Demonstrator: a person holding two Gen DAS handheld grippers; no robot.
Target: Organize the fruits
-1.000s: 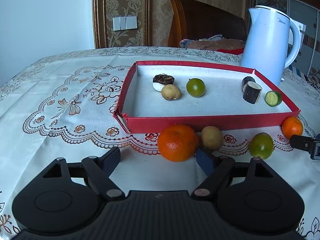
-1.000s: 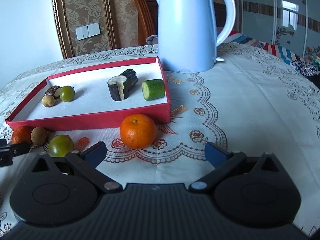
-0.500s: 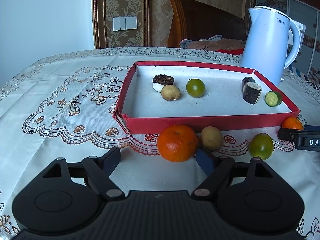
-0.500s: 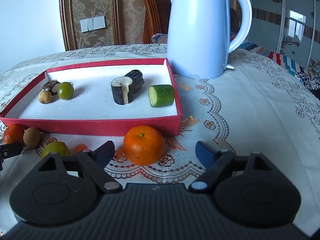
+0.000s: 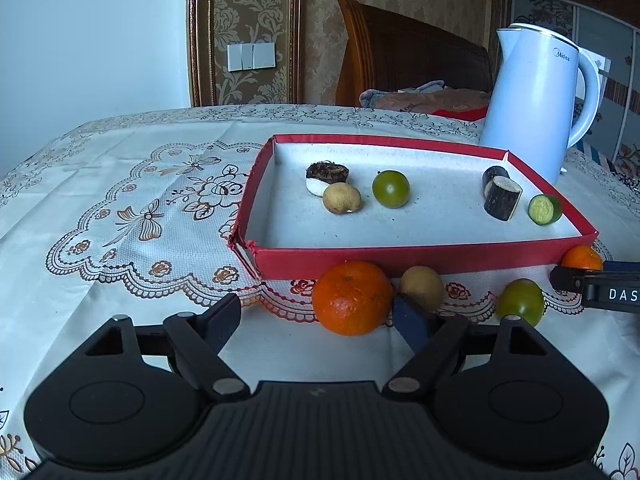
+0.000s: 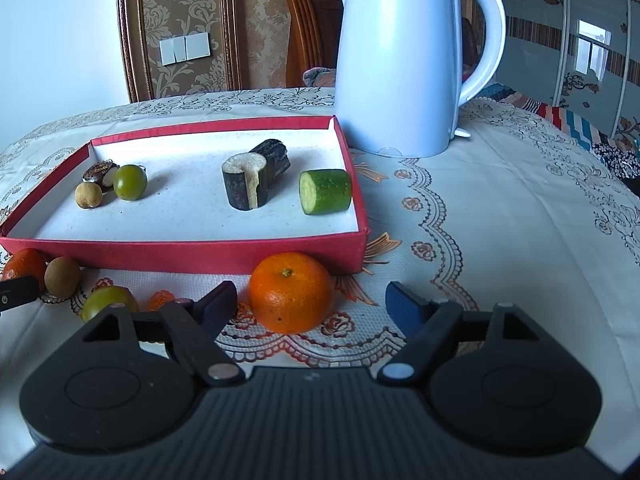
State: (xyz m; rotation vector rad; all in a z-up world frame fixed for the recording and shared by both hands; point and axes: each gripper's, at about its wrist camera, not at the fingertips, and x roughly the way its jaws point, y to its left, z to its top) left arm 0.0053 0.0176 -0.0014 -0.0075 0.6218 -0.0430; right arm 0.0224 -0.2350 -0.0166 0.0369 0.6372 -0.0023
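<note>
Both grippers are pitched downward toward the tablecloth (image 6: 520, 208), short of the red tray (image 6: 180, 250).

Right gripper (image 6: 310, 306): jaws spread and closing, with the mandarin (image 6: 290, 292) on the cloth between the fingers, nearer the left finger (image 6: 216, 306). No pad presses on it. The mandarin rests stem end up, just ahead of the fingertips and against the near wall of the tray.

Left gripper (image 5: 316, 320): jaws spread, nothing between them. A larger orange (image 5: 352, 298) lies just beyond the right fingertip (image 5: 410, 320), with a longan (image 5: 422, 286) touching it on the far right side. Further right sits a green citrus fruit (image 5: 520, 306).

Ahead of both tools, inside the tray: a cucumber piece (image 6: 326, 191) lying on its side, long axis across the view, cut face to the left; a dark-skinned stalk section (image 6: 246, 182) standing on end with a second piece behind it; a green fruit (image 6: 130, 182); a second longan (image 6: 89, 195). A white kettle (image 6: 400, 60) stands beyond the tray's far right corner.
</note>
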